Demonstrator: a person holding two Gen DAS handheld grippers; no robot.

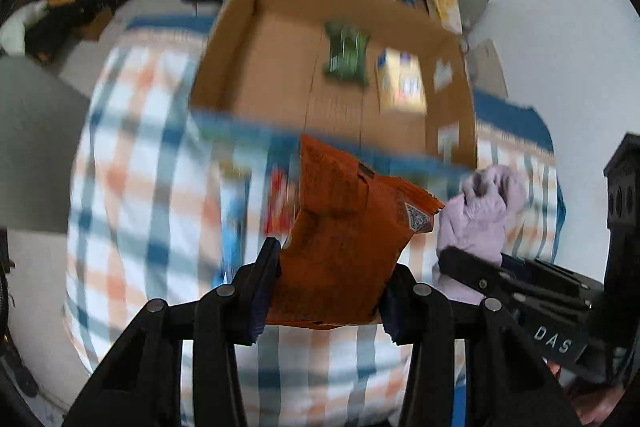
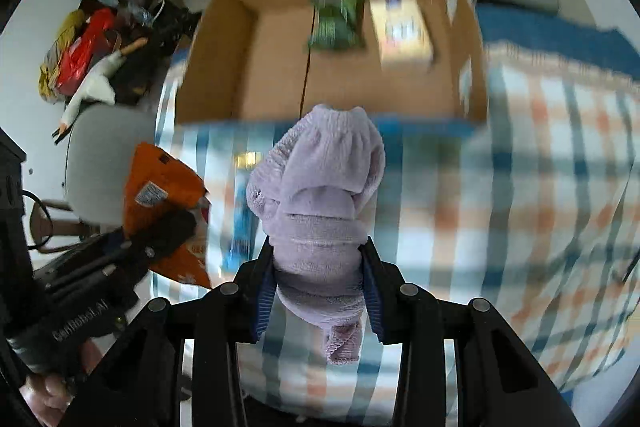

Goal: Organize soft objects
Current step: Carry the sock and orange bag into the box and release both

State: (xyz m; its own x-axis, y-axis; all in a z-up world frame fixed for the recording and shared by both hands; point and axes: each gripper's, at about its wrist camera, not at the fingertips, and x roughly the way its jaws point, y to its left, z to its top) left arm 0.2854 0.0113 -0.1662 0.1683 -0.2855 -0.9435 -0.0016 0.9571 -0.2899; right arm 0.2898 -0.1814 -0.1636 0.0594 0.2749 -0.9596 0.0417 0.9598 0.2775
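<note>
In the left wrist view, the left gripper (image 1: 332, 291) fills the foreground, its two fingers pinching the lower end of an orange snack packet (image 1: 344, 239) that stands up between them, above a checked cloth (image 1: 136, 163) of blue, orange and white. Beyond the packet's top edge sits an open cardboard box (image 1: 280, 75), its near rim just behind the packet and its floor largely bare on the left half. Inside the box, toward its far right side, lie a green packet (image 1: 346, 55) and, just beside it, a yellow packet (image 1: 400, 79). To the right of the box's near corner, the right gripper (image 1: 472, 263) enters from the side, clamped on a lilac sock (image 1: 480, 211). The cloth left of the box lies open; motion blur smears smaller items in front of the box rim.

In the right wrist view, the right gripper (image 2: 320, 287) is nearest, its fingers squeezed onto the middle of the lilac sock (image 2: 320, 187), whose bunched upper end rises to overlap the near rim of the cardboard box (image 2: 264, 67) and whose hem hangs below the fingers. The green packet (image 2: 336, 23) and yellow packet (image 2: 404, 27) rest against the box's far wall. Left of the box, the left gripper (image 2: 168, 239) holds the orange snack packet (image 2: 160, 187), clear of the box's left wall. Right of the box, the checked cloth (image 2: 540, 167) stretches open to its draped edge.
</note>
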